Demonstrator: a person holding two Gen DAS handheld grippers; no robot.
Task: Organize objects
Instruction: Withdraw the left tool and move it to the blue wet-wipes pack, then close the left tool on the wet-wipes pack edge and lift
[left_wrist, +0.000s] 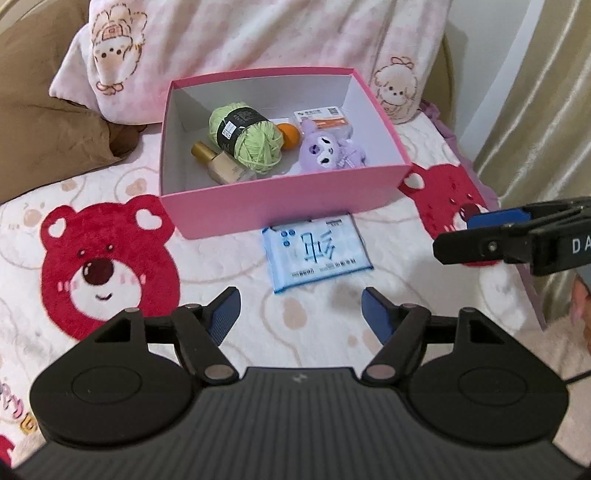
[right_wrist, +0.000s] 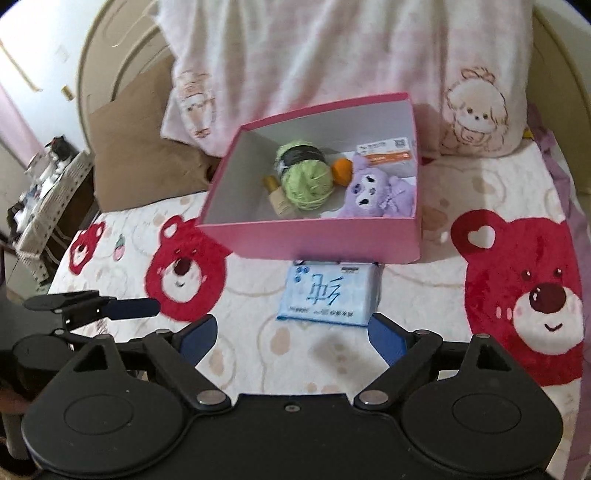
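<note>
We see the tissue pack (right_wrist: 330, 297) on the bed just before the pink box (right_wrist: 314, 240), soft, light, slippery-wrapped, best pinched across its side edges, with right gripper (right_wrist: 293, 334) and left gripper (left_wrist: 300, 314) jaws open, empty.

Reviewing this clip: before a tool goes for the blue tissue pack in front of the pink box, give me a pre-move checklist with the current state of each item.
1. Blue tissue pack lies flat on the blanket, outside the box, unobstructed: ok.
2. Right tool open, nothing between its fingers, pack just ahead: ok.
3. Left tool open and empty: ok.
4. Pink box has free floor at its left side, beside the green yarn: ok.
5. Pack touches the box's front wall, or only sits close: cannot tell.
6. Tools clear of each other: ok, each shows at the edge of the other's view.
</note>
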